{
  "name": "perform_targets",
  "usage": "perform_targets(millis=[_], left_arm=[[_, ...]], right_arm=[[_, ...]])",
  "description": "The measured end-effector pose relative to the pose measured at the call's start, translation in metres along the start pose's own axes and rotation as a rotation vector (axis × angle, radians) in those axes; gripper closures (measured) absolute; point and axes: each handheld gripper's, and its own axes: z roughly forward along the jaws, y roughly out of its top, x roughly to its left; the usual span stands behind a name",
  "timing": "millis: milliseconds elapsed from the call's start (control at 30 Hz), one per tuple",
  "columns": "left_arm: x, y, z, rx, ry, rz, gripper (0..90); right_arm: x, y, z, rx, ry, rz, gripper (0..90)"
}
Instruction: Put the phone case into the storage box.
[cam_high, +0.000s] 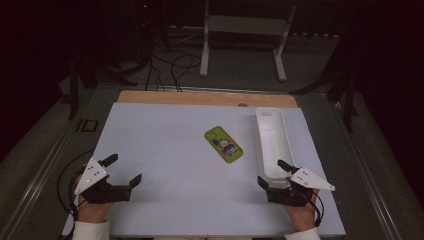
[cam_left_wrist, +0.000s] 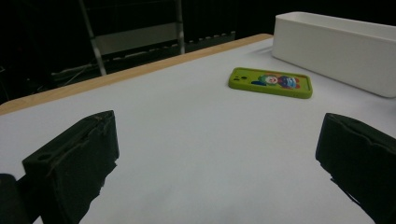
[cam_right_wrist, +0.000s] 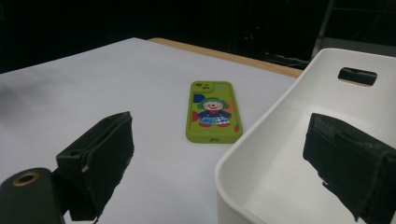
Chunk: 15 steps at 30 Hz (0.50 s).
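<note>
Left gripper (cam_high: 124, 170): I hold it low over the near left part of the table, jaws wide apart, nothing between them.
Right gripper (cam_high: 272, 173): I hold it at the near right, jaws spread wide with nothing gripped; in the right gripper view one jaw hangs above the tray's inside and the other over the white surface just outside its wall.
Phone case (cam_high: 223, 144): green, with a clown picture on its back, lying flat on the table, past both my grippers and well apart from each; it sits just left of the tray without touching it.
Phone case from my left gripper view (cam_left_wrist: 270, 82): ahead and to the right, long side toward me, with the tray behind it.
Phone case from my right gripper view (cam_right_wrist: 213, 111): straight ahead between my jaws, camera cut-out at the far end.
White tray (cam_high: 285, 140): long, narrow, lying lengthwise along the right side of the table, a handle slot in its far end wall; its near end is right at my right gripper.
Table (cam_high: 165, 150): white top, with a wooden strip along the far edge.
</note>
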Motion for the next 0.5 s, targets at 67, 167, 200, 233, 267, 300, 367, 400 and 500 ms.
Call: perform_targets(millis=[67,167,200,233,267,300,367,400,500], left_arm=[[-0.0003,0.0002,0.0003,0.001,0.002,0.001,0.0],[-0.0002,0.0004,0.001,0.002,0.0,-0.002,0.0],[0.0003,0.0003,0.001,0.002,-0.002,-0.002,0.0],[0.0006,0.0003,0.0008,0.003,-0.004,-0.003,0.0],[0.0006,0.0003,0.0008,0.003,-0.004,-0.003,0.0],[0.0009,0.0001,0.0005,0.004,-0.006,-0.007,0.0],[0.0012,0.0003,0.0002,0.003,-0.005,-0.01,0.0],[0.0012,0.0003,0.0001,0.003,-0.005,-0.012,0.0],[0.0018,0.0002,-0.0007,-0.001,-0.008,-0.02,0.0]], right_arm=[[0.0,0.0,-0.0012,-0.003,0.001,0.003,8.2],[-0.0009,0.0004,-0.0017,-0.007,-0.001,0.003,8.2],[-0.001,0.0002,-0.0016,-0.007,0.001,0.007,8.2],[-0.0014,-0.0001,-0.001,-0.003,0.003,0.005,8.2],[-0.0014,-0.0001,-0.001,-0.003,0.003,0.005,8.2],[-0.0015,-0.0005,-0.0006,0.0,0.002,0.006,8.2],[-0.0009,-0.0007,-0.0002,0.004,0.003,0.013,8.2],[-0.001,-0.0007,-0.0001,0.006,0.005,0.009,8.2],[-0.0006,-0.0011,0.0003,0.008,0.006,0.01,8.2]])
